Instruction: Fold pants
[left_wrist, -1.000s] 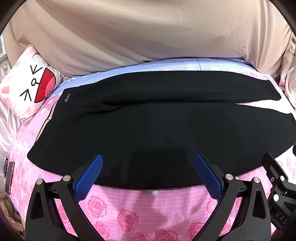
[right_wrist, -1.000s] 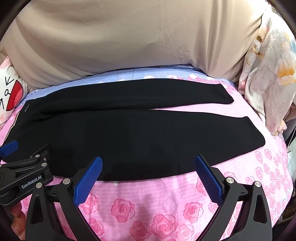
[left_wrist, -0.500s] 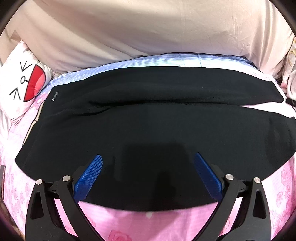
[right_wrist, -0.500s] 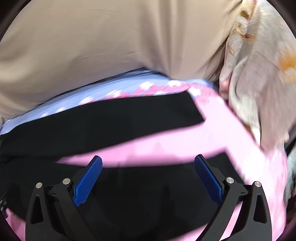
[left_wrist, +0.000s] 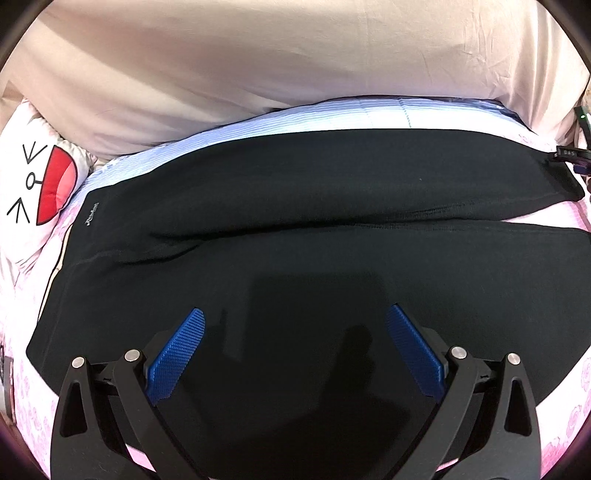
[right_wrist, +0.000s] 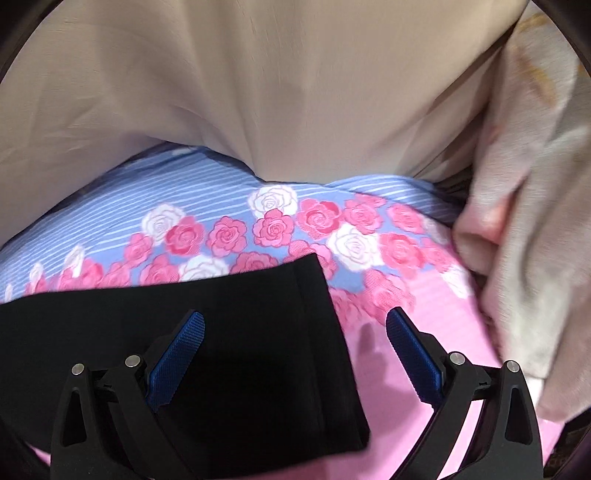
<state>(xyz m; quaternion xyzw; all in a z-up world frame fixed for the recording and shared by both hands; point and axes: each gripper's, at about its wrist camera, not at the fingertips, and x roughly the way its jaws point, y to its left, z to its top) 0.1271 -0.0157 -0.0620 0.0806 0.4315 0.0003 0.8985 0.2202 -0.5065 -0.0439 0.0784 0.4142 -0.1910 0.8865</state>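
Currently my left claw (left_wrist: 295, 354) hangs over the black pants (left_wrist: 295, 206), blue pads (left_wrist: 177, 354) spread wide apart, nothing between them. Pants lie flat on the bed, on a pink rose-print sheet (right_wrist: 424, 332), both legs stretched out side by side toward the right of the left wrist view; waist end sits at left, w/ a small light logo (left_wrist: 91, 217) near the far waist corner. A seam crease runs between the two legs. Left claw is over the near leg, approx. mid-thigh region; contact w/ the fabric cannot be told.

My right claw (right_wrist: 295, 350) is at the cuff end, pads also wide apart, gripping nothing. Its left pad (right_wrist: 177, 354) is over the black leg fabric, its right pad (right_wrist: 413, 354) over bare pink sheet, so the hem (right_wrist: 325, 332) falls between the two pads. Right wrist view is motion-blurred; contact w/ the cloth cannot be told.

Ref. surroundings: beige fabric (left_wrist: 295, 66) rises behind the bed along the far edge. Sheet turns blue-striped (right_wrist: 147, 199) along that far side. A white cartoon-face pillow (left_wrist: 40, 184) sits beyond the waist end. A pale floral quilt (right_wrist: 535, 221) is bunched past the cuff end.
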